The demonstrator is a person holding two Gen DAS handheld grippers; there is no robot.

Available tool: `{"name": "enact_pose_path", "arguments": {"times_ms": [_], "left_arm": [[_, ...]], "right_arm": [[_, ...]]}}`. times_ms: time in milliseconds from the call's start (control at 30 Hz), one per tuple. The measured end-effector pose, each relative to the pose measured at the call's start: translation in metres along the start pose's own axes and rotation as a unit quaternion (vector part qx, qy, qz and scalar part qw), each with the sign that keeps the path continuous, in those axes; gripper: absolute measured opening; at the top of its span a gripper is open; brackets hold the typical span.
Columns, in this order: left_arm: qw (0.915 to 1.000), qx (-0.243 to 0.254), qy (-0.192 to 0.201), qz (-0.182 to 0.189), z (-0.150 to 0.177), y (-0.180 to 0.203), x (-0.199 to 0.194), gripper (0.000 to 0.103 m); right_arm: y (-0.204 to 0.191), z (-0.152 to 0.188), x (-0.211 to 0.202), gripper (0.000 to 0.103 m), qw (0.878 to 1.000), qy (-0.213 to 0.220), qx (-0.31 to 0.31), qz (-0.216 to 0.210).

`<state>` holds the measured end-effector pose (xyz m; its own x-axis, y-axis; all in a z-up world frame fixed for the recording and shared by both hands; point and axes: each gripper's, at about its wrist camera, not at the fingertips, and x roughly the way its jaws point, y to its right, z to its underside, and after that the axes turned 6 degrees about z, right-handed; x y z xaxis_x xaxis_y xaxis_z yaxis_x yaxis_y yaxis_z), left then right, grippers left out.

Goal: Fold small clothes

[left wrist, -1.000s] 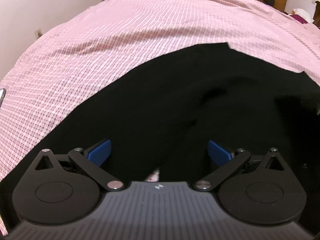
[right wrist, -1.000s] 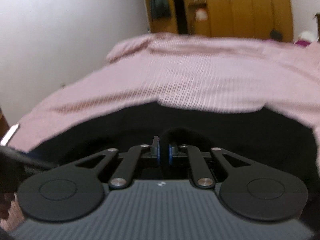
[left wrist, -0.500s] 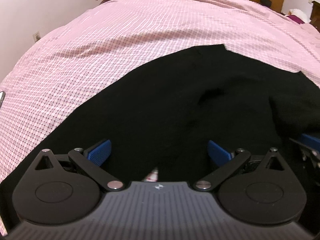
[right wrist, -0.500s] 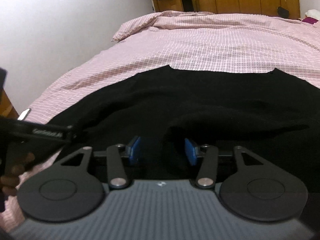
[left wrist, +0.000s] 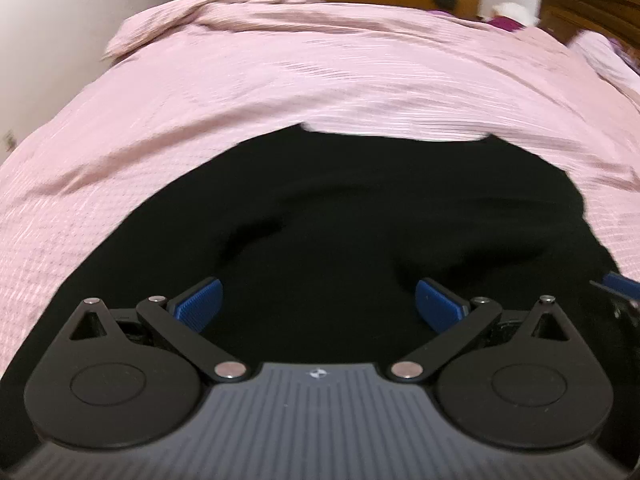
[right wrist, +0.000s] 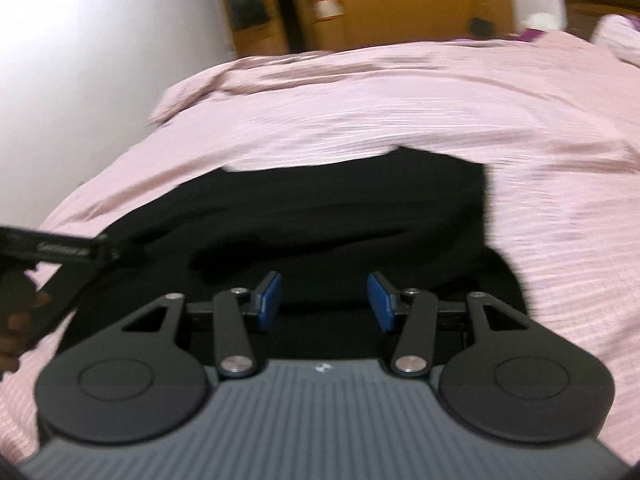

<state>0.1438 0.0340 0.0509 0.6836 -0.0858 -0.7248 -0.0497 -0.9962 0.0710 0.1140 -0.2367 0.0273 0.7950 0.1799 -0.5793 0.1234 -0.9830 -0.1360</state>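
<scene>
step in hand, as judged: a fold has been laid and let go, and both tools are repositioning for the next one.

the black garment [left wrist: 360, 208] lies spread on the pink bedcover [left wrist: 280, 92], directly ahead of and below both sets of jaws. in the left wrist view its far edge runs across the bedcover well beyond the pads.

left gripper [left wrist: 318, 304]: jaws stand wide apart, nothing between the blue pads; the cloth lies under them, not pinched. right gripper [right wrist: 324, 300]: jaws parted about halfway. they have just been opening, and no cloth sits between the pads; a raised ridge of fabric lies just beyond the tips. whether either set of pads touches the cloth below cannot be told, since black fabric hides the gap.

the left tool's body shows at the left edge of the right wrist view, with part of a hand [right wrist: 18, 320] on it.

next move, as judged: select a fresh edge or corner of the garment, bring a pad to either side of it, then close. dark cloth on dark cloth makes layers hard to separate; a pinch could take two layers.
</scene>
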Motion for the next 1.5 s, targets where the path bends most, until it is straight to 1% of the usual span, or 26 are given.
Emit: {"name": "enact_pose_path", "arguments": {"times_ms": [167,300,433,533,600,733,767,800,833,867,900,967,1000,1033,1067,1200,1300,1400,1500], "left_arm": [[0.9984,0.048,0.003,0.029,-0.012,0.048,0.015,0.103],[0.9944,0.098,0.005,0.041,-0.018,0.092,0.035,0.103],[0.9888,0.143,-0.001,0.043,-0.023,0.121,0.066,0.103],[0.9868,0.156,-0.016,0.040,-0.025,0.135,0.091,0.103],[0.9859,0.161,-0.020,0.038,-0.025,0.140,0.103,0.103],[0.9834,0.175,-0.012,0.048,-0.022,0.148,0.116,0.102],[0.9826,0.178,-0.006,0.055,-0.021,0.146,0.113,0.099],[0.9817,0.180,0.000,0.062,-0.020,0.144,0.110,0.093],[0.9808,0.181,0.004,0.073,-0.019,0.143,0.109,0.083],[0.9801,0.179,0.007,0.086,-0.019,0.142,0.107,0.078],[0.9797,0.176,0.011,0.094,-0.020,0.142,0.106,0.067],[0.9793,0.170,0.019,0.108,-0.022,0.142,0.103,0.033],[0.9799,0.165,0.020,0.110,-0.023,0.141,0.101,0.027],[0.9808,0.158,0.022,0.112,-0.025,0.140,0.099,0.017],[0.9815,0.152,0.028,0.114,-0.027,0.138,0.096,0.014],[0.9850,0.122,0.072,0.098,-0.033,0.122,0.073,0.013],[0.9882,0.080,0.102,0.082,-0.038,0.095,0.053,0.013],[0.9906,0.044,0.116,0.058,-0.037,0.065,0.039,0.012],[0.9928,0.009,0.115,0.031,-0.029,0.033,0.030,0.012]], "right_arm": [[0.037,0.000,0.002,0.050,0.998,0.000,0.042,0.041],[0.057,0.004,0.006,0.050,0.996,0.003,0.067,0.063],[0.068,0.008,0.014,0.050,0.994,0.003,0.075,0.076],[0.073,0.011,0.019,0.050,0.994,0.000,0.084,0.075],[0.075,0.014,0.023,0.050,0.993,-0.003,0.087,0.075],[0.078,0.020,0.028,0.050,0.993,-0.007,0.092,0.075],[0.078,0.021,0.029,0.050,0.993,-0.007,0.092,0.075],[0.078,0.022,0.030,0.050,0.993,-0.006,0.091,0.075],[0.078,0.023,0.030,0.050,0.993,-0.005,0.089,0.075],[0.077,0.023,0.030,0.050,0.993,-0.005,0.087,0.075],[0.077,0.023,0.030,0.050,0.993,-0.005,0.087,0.074],[0.077,0.024,0.032,0.050,0.994,-0.005,0.087,0.073],[0.077,0.024,0.032,0.050,0.993,-0.005,0.088,0.073],[0.077,0.024,0.032,0.050,0.993,-0.005,0.088,0.074],[0.077,0.024,0.033,0.050,0.993,-0.005,0.087,0.074],[0.075,0.025,0.034,0.050,0.994,-0.006,0.079,0.077],[0.076,0.025,0.034,0.050,0.994,-0.006,0.079,0.077],[0.075,0.025,0.034,0.050,0.994,-0.007,0.079,0.077],[0.075,0.025,0.035,0.050,0.994,-0.007,0.077,0.080]]}}
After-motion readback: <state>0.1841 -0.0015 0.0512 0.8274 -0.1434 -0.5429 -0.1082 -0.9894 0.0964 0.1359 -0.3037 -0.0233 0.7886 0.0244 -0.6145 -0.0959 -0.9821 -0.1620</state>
